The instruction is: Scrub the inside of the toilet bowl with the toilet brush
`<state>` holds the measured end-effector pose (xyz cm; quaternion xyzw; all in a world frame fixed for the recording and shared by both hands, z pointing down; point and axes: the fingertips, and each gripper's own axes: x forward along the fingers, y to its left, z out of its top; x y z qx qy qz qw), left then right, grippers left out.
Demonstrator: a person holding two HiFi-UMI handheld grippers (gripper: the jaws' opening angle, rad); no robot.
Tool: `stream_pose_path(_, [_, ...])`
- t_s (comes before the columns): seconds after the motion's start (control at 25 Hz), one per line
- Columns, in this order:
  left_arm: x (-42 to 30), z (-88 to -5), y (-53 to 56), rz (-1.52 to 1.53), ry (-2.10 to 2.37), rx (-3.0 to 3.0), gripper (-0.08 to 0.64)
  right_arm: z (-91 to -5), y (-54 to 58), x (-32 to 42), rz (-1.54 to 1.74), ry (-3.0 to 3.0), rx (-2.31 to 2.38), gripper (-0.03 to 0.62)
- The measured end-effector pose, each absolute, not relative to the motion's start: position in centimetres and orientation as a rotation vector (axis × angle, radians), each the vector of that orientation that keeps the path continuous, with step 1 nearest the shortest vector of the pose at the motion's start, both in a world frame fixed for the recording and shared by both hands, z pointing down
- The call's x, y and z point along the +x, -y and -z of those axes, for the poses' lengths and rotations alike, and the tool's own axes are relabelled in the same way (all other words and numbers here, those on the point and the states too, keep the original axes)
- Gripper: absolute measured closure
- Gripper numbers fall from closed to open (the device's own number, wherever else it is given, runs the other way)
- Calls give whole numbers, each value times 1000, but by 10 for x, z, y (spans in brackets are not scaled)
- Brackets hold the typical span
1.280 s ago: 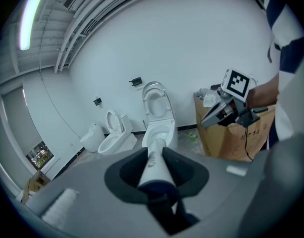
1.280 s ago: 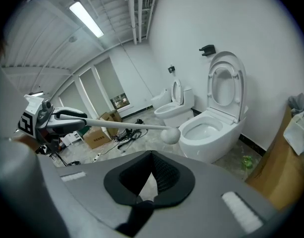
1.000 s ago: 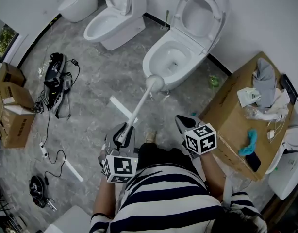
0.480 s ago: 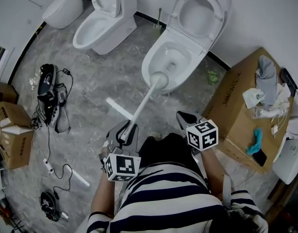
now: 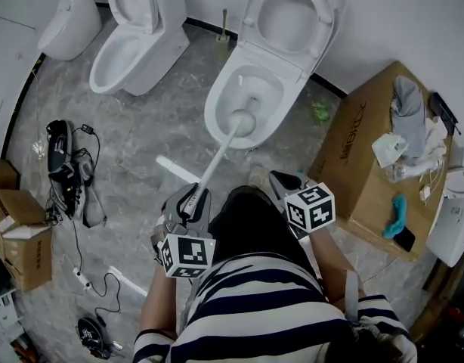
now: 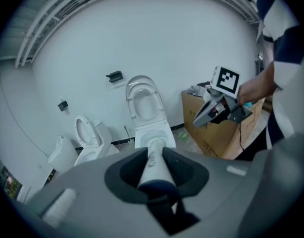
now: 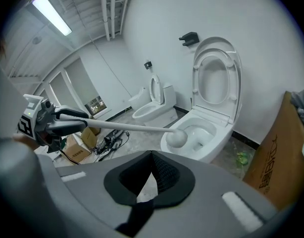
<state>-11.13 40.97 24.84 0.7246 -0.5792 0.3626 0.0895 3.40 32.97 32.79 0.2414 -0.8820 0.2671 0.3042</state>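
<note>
Now toilet brush (image 5: 242, 121) head over toilet bowl (image 5: 215, 112), earlier outside rim; left gripper (image 5: 193, 197) pinches handle, right gripper (image 5: 278, 179) jaws together.

floor (image 5: 141, 131) grey marbled tiles | walls (image 5: 413, 21) plain white | long strip lamp (image 7: 52, 15) on ceiling, upper left | tall windows (image 7: 82, 88), left | brown cardboard box (image 5: 360, 165), right

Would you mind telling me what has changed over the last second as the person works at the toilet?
The toilet brush head went forward from the front rim of the toilet bowl to over its inside, pushed by the left gripper, which stays shut on the brush handle. Nothing was taken or let go. The right gripper stays shut and empty.
</note>
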Motion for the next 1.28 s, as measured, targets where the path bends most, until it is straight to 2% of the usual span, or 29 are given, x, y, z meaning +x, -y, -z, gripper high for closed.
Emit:
stream_pose_path(0.76, [-124, -314, -222, -1238, 1538, 2118, 560, -392, -157, 10, -846, 2263, 540, 594])
stream_pose_path(1.28, [-122, -363, -154, -1312, 1446, 2078, 560, -447, -89, 26, -932, 2196, 554, 594])
